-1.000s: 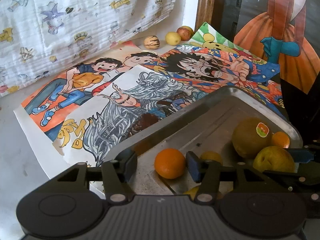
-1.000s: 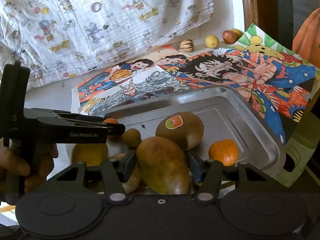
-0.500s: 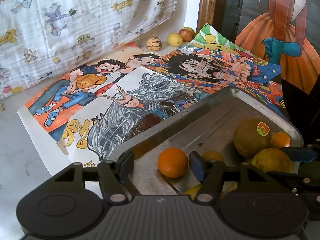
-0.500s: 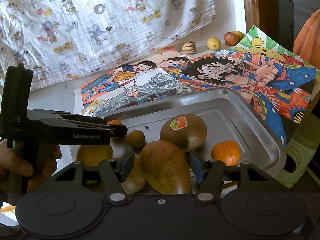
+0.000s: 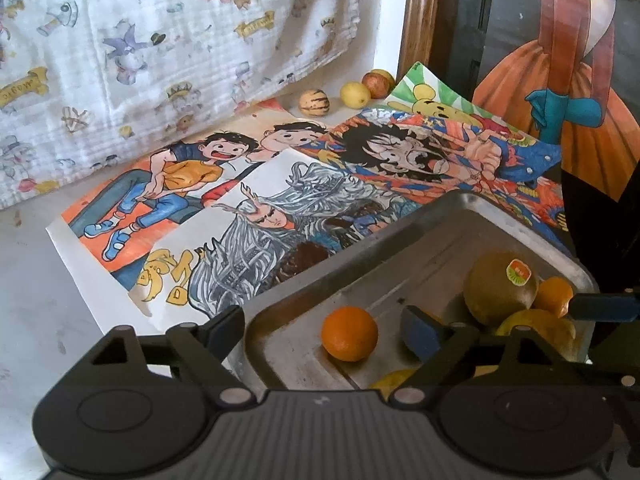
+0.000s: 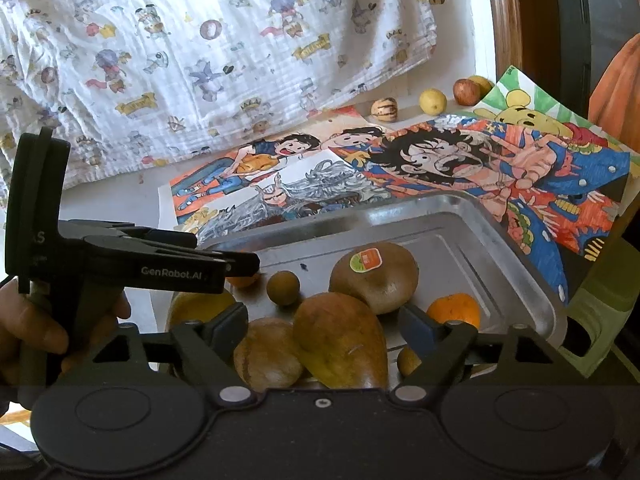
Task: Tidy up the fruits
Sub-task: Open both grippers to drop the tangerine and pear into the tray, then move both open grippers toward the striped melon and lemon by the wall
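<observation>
Grippers: left gripper (image 5: 322, 326) and right gripper (image 6: 322, 320) both spread apart, empty; smooth round orange (image 5: 349, 333) in dented metal tray (image 5: 460, 208).

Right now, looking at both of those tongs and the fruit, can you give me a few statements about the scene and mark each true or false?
1. The left tongs are clamped on the orange. False: they stand open, the orange loose between them.
2. The metal tray holds a brown fruit with a sticker. True.
3. All fruit is in the tray. False: the far fruits sit beside the patterned cloth.
4. The right tongs are open around a mango. True.
5. The tray rests partly on the cartoon drawings. True.
</observation>
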Motion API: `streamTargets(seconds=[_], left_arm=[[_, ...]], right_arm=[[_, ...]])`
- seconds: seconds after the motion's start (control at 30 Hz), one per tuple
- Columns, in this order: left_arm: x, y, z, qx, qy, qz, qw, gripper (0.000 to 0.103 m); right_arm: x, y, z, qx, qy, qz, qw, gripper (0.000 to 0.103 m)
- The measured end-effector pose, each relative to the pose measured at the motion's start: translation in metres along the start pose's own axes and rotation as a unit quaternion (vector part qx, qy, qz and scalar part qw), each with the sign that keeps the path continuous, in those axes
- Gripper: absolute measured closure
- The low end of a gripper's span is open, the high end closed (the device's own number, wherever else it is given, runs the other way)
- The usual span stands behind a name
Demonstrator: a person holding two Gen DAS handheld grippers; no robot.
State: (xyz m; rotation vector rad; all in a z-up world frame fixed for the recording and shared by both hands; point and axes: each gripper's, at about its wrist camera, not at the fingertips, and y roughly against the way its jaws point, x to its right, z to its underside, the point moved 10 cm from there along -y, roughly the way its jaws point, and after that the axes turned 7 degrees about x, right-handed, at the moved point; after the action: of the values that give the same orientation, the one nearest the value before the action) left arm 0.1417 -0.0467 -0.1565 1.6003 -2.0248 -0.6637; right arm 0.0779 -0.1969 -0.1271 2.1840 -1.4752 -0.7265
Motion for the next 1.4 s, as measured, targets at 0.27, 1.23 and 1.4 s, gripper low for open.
streamTargets(seconds=[0.27,1.23,1.4], left_arm=[[0.004,0.015,-0.011,0.024,0.016,0.019,0.9994,0.001],[0.011,0.053,-0.045,0.069,-0.01,-0.003,0.9976,0.001],[0.012,0.056,-0.065,0.081,-0.019,-0.009,0.9965,0.001]], right_arm=[[-0.005,0.01,-0.006,0.013,0.006,-0.002,1.0,0.001],[-0.007,0.058,-0.043,0.063,0.023,-0.001,0.998,0.001],[-0.002,0.066,-0.073,0.085,0.037,0.006,0.996,0.001]])
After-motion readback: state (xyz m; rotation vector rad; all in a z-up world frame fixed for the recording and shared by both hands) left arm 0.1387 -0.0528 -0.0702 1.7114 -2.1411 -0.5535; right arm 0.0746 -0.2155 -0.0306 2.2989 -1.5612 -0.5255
